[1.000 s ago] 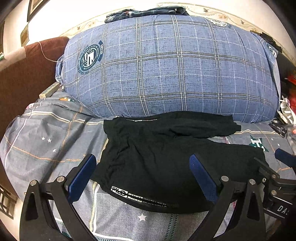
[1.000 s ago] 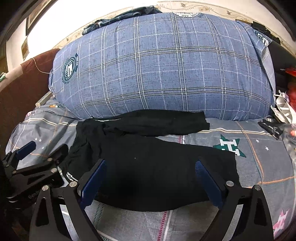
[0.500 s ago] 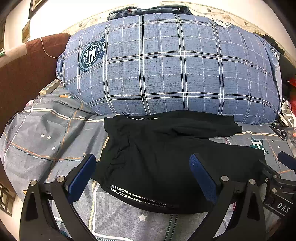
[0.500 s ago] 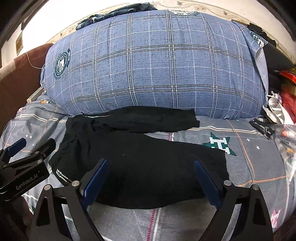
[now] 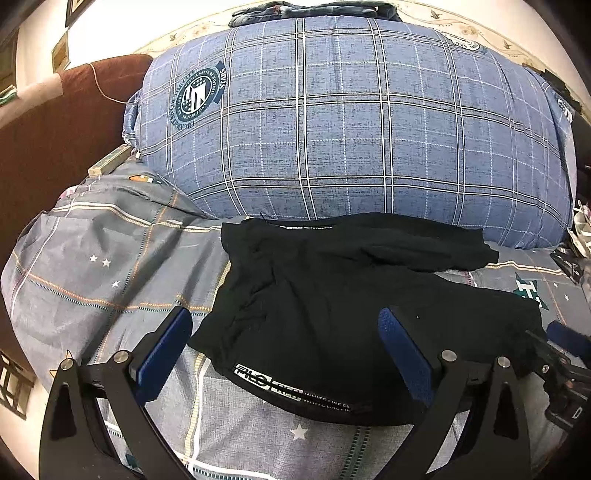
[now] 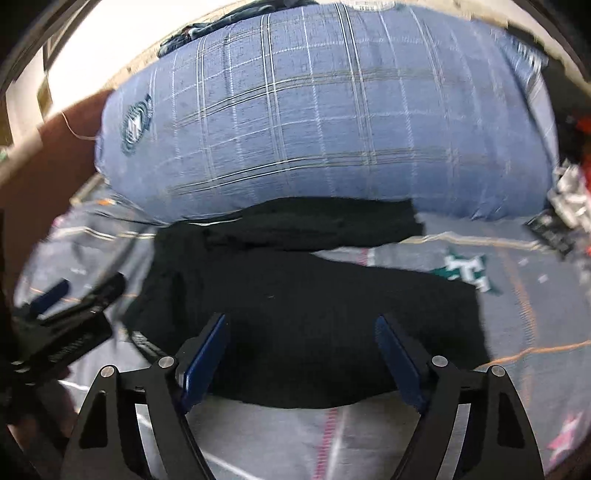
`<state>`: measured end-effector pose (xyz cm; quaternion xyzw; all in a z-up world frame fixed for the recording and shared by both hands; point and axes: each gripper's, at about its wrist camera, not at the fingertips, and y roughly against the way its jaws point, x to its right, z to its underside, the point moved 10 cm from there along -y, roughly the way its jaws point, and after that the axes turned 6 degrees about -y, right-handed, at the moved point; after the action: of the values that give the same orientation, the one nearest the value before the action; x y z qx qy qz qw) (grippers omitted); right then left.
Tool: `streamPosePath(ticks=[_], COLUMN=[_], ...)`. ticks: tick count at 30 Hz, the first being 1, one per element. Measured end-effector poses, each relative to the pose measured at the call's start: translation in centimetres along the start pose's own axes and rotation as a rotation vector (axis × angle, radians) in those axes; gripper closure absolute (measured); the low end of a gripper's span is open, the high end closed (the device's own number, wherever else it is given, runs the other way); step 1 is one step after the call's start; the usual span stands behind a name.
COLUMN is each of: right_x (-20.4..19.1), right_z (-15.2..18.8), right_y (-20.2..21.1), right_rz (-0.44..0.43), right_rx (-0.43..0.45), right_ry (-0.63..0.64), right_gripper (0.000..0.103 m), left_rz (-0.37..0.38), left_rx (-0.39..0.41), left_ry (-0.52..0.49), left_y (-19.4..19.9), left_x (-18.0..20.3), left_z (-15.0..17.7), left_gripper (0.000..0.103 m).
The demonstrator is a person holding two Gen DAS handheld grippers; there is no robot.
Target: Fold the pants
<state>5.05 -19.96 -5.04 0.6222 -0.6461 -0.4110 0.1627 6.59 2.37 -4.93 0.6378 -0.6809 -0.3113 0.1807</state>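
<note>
Black pants [image 5: 332, 295] lie spread on the grey bed sheet [image 5: 110, 280], waistband with white lettering at the near left, one leg lying along the foot of the pillow. They also show in the right wrist view [image 6: 314, 314], which is blurred. My left gripper [image 5: 284, 321] is open and empty, hovering over the waistband side. My right gripper [image 6: 301, 325] is open and empty, over the near leg. Each gripper shows at the edge of the other's view, the right one [image 5: 565, 354] and the left one [image 6: 62, 325].
A large blue plaid pillow [image 5: 351, 129] stands right behind the pants. A brown headboard or sofa [image 5: 55, 129] is at the left. Clutter [image 6: 569, 206] lies at the bed's right edge. Folded clothes [image 5: 314, 9] rest on top of the pillow.
Both grippers have shifted a little over the pants. The right gripper is moving fast, its view now blurred, and its fingers stand somewhat closer together. The pants have not moved.
</note>
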Motion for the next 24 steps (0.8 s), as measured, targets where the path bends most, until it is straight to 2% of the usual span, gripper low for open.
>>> streamPosePath(ticks=[2,4,16,22,24], right_x=[0.1,0.4,4.3,4.5,4.5], right_z=[0.4,0.6,3.7,4.7,4.7], right_y=[-0.6,-1.0,-4.2,-4.7,-4.6], right_rz=[-0.036,-0.034,0.179,0.186,0.199], right_rx=[-0.034,-0.056,-0.222,-0.294,-0.310], right_ry=[-0.040,-0.054,-0.077,-0.068,-0.052], right_gripper=[0.021,0.021,0.021,0.021,0.021], left_rz=[0.000,0.000,0.007,0.016,0.041], left_rx=[0.002,0.002,-0.021,-0.051,-0.072], left_ry=[-0.002,-0.003,-0.047,-0.086,-0.092], left_y=[0.0,0.0,-0.4,-1.1,-1.4], left_x=[0.0,0.0,1.3,2.2,2.6], left_z=[0.0,0.0,0.6,1.2,1.3], left_gripper=[0.001,0.001,0.001,0.001,0.001])
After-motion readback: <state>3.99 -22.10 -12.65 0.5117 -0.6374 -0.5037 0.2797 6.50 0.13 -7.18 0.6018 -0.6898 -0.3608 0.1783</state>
